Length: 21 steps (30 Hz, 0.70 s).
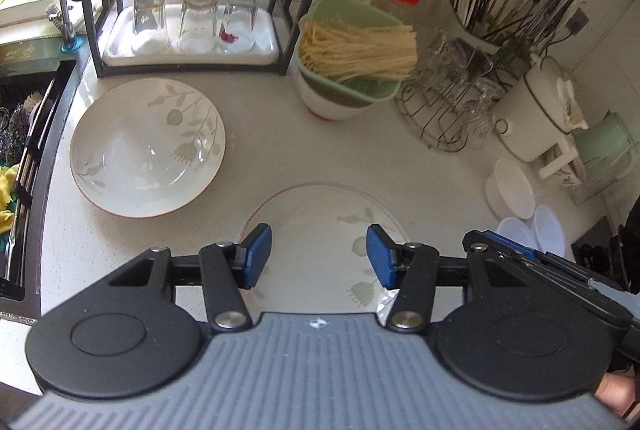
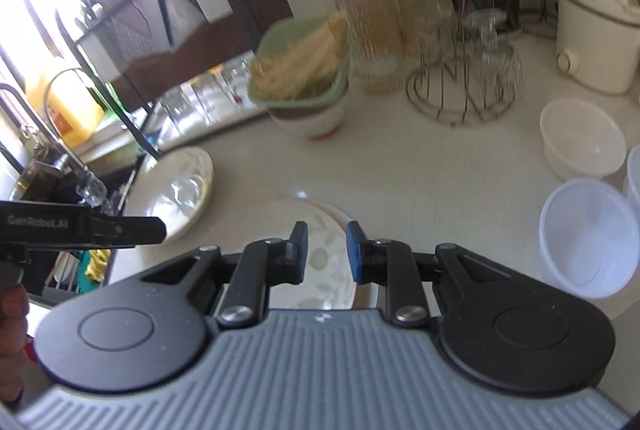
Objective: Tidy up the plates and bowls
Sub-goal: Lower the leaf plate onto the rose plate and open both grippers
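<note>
A white floral plate (image 1: pixel 320 218) lies on the pale counter right under my left gripper (image 1: pixel 319 256), which is open and empty above it. A second, deeper floral plate (image 1: pixel 146 147) lies to the left near the sink. In the right wrist view my right gripper (image 2: pixel 327 253) is part open and empty, hovering over the near plate (image 2: pixel 324 230); the far plate (image 2: pixel 176 185) is at left. A white bowl (image 2: pixel 582 137) and clear plastic bowls (image 2: pixel 588 242) sit at right; they also show in the left wrist view (image 1: pixel 512 187).
A green strainer of dry noodles (image 1: pixel 352 49) sits in a bowl at the back. A wire rack of glasses (image 1: pixel 452 97), a utensil holder (image 1: pixel 480 9), a white cooker (image 1: pixel 536 109) and a shelf with upturned glasses (image 1: pixel 192 25) line the back. The sink (image 1: pixel 24 133) is at left.
</note>
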Available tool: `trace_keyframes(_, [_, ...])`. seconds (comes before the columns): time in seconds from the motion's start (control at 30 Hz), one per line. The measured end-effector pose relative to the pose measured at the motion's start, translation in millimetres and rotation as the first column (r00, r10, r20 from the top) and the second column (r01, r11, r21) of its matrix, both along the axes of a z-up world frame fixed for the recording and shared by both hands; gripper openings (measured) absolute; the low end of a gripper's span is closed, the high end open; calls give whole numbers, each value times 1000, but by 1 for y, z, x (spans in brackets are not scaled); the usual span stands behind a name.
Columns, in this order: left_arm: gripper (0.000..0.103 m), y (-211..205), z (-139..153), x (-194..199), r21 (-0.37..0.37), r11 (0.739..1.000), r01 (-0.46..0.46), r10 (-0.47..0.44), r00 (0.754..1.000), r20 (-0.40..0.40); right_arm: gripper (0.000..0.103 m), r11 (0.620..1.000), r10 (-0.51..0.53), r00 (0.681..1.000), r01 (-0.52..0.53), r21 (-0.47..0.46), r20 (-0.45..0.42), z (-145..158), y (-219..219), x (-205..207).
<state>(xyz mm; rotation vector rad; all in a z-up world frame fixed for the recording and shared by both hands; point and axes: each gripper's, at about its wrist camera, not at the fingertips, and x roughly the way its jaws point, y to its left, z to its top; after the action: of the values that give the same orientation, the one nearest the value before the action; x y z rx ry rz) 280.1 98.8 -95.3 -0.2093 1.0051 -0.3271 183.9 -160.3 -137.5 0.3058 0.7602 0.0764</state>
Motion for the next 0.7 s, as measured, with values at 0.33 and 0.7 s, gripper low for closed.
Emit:
trace_keyframes(0.33, [59,-9,40,-26,-8,1000,15,-14,996,85,24,1000,16,996,-17,5,84,35,-2,-20])
trace_keyframes(0.7, [59,-17,56,-56,12,1000,1,-3,993,114,24,998,67,989,-65,-13,133,56,-5,-46])
